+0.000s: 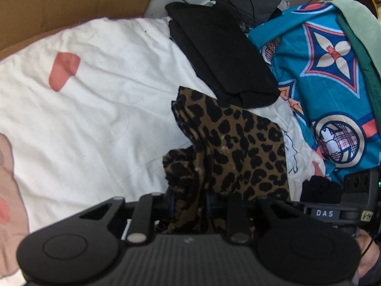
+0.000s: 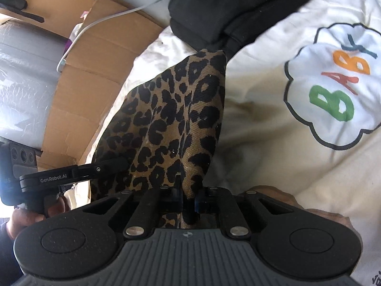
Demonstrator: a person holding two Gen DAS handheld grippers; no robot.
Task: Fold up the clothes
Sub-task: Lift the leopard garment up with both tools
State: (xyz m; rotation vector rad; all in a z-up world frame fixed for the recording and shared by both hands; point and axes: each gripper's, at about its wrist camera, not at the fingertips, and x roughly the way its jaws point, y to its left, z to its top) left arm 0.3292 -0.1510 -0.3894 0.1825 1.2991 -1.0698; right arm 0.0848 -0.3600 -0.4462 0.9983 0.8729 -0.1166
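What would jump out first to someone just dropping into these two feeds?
The brown-and-black leopard-print garment, pinched by both the left gripper and right gripper, fills the centre of each view. Behind it lies a folded black garment on the white bedsheet, beside a bright teal patterned cloth on the right.

Leopard-print garment [image 2: 171, 119]: matt woven cloth; tool [image 2: 189, 200]: matt black plastic.
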